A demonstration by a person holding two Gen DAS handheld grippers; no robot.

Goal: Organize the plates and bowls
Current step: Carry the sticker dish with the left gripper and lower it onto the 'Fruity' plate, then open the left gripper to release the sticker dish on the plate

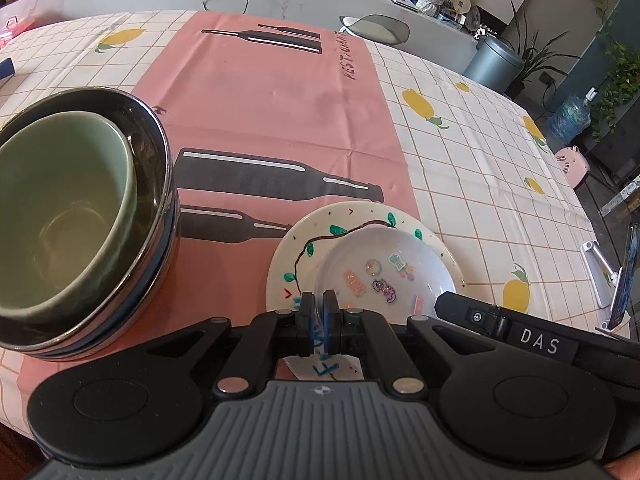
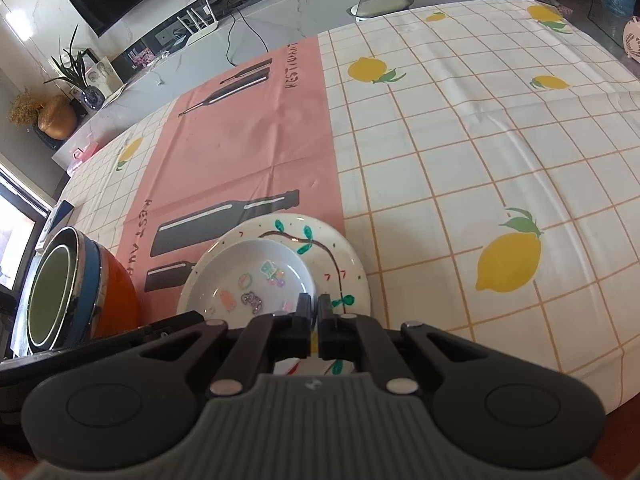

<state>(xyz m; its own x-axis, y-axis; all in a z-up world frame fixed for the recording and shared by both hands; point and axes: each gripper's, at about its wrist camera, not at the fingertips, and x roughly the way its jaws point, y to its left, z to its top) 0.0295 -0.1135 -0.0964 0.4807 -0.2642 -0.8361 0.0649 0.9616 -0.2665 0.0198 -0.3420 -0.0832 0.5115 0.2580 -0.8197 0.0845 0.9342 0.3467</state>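
Observation:
A cream plate (image 1: 304,240) (image 2: 344,256) painted with a vine and green leaves lies at the near edge of the pink runner. A small white dish (image 1: 384,276) (image 2: 248,276) with stickers sits on it. To its left, a green bowl (image 1: 60,208) (image 2: 48,296) is nested in stacked metal-rimmed bowls (image 1: 156,168) whose outer one is orange (image 2: 116,284). My left gripper (image 1: 319,304) is shut over the plate's near left rim. My right gripper (image 2: 314,308) is shut over its near right rim. Nothing shows between either pair of jaws. I cannot tell whether the tips touch the plate.
A checked tablecloth with lemons (image 2: 508,260) covers the table to the right of the pink runner (image 1: 260,100). A phone on a stand (image 1: 624,280) is at the table's right edge. Beyond the far edge are a chair (image 1: 376,28) and a grey bin (image 1: 496,60).

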